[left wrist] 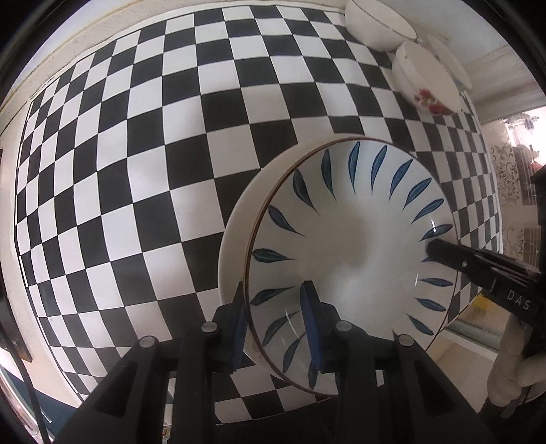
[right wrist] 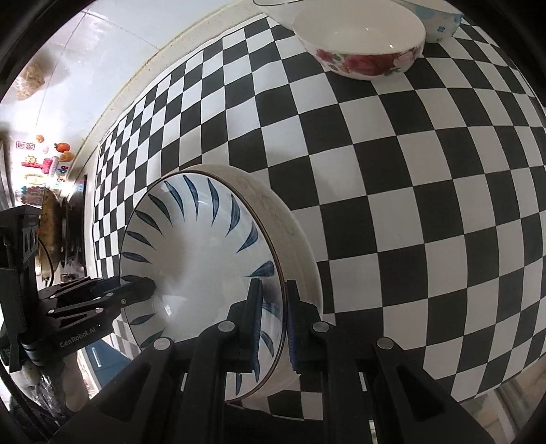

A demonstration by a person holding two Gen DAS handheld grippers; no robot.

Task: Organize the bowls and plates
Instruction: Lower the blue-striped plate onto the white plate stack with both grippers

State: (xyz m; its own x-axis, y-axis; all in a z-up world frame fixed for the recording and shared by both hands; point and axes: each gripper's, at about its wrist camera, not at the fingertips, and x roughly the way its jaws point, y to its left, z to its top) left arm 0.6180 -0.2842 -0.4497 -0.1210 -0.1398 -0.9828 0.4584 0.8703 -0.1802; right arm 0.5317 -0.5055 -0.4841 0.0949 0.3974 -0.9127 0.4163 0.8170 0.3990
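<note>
Pinching opposite rims, left gripper [left wrist: 274,328] and right gripper [right wrist: 273,328] hold the blue-leaf bowl [left wrist: 355,246] (tilted).

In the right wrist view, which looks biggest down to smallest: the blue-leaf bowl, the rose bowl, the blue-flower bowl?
1. Blue-leaf bowl, though nearest the camera.
2. Rose bowl.
3. Blue-flower bowl, partly hidden, so unsure.

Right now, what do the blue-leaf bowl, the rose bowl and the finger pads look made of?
Blue-leaf bowl: looks like glazed ceramic; glossy white with light glints, painted blue leaves, thin brown rim line.
Rose bowl: likely glazed ceramic or porcelain; smooth, shiny white with a red floral print.
Pads: blue and ribbed, probably rubber or soft plastic, on matte black fingers of hard plastic; cannot tell for certain.
</note>
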